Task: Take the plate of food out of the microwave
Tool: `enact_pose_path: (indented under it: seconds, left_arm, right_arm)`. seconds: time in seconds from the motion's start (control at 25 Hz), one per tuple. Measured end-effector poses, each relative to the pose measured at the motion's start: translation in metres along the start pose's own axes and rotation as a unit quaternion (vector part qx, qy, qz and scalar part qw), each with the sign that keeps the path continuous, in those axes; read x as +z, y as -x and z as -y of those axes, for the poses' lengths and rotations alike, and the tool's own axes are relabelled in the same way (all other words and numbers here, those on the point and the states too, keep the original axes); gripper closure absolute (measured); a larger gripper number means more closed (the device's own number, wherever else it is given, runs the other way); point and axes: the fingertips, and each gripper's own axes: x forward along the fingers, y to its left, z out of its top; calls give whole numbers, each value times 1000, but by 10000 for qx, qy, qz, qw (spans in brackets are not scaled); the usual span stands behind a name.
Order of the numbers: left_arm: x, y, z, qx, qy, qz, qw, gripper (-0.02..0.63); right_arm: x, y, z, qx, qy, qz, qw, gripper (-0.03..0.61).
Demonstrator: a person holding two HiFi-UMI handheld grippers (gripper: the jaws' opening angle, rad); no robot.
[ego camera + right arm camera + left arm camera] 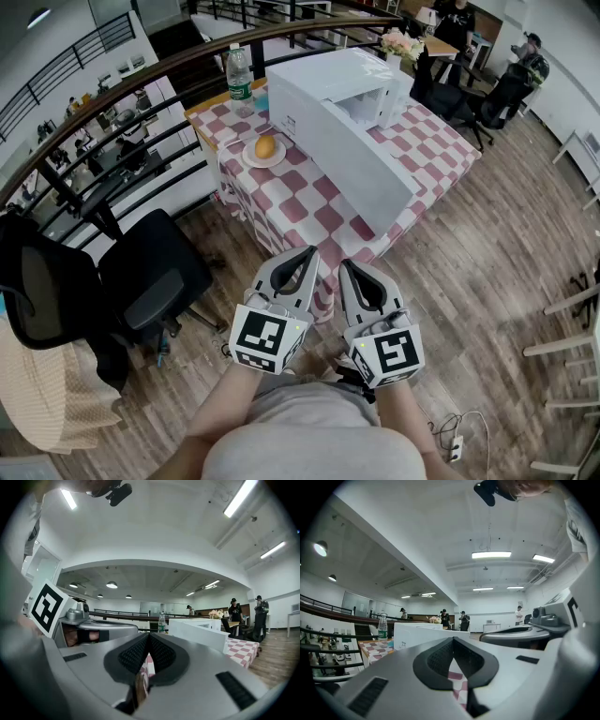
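Observation:
A white microwave (342,103) stands on a red-and-white checked table (309,202), its door swung open and its cavity looking empty. To its left, on the cloth, sits a white plate (265,155) with an orange piece of food (265,144). My left gripper (311,250) and right gripper (344,263) are side by side close to my body, short of the table's near edge, both shut with nothing between the jaws. The left gripper view shows the shut jaws (453,639) and the microwave (417,634) beyond; the right gripper view shows the shut jaws (148,635) likewise.
A water bottle (240,81) stands at the table's far left corner and flowers (401,42) behind the microwave. A black office chair (141,281) is at my left beside a railing (112,122). People sit at the back right. A power strip (457,448) lies on the wooden floor.

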Motion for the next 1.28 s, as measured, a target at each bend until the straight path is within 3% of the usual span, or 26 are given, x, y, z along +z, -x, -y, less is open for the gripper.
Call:
enact_pose_path:
  seconds: [0.48,1.28]
  left_arm:
    - [1,-36,18,-40,41,-10,10000,612]
    - [2,-137,60,-7,16,-102,9999,612]
  right_arm:
    - [1,6,38,-6,11,79,10000,554]
    - [-10,-8,154,122,-319,20,9994,554]
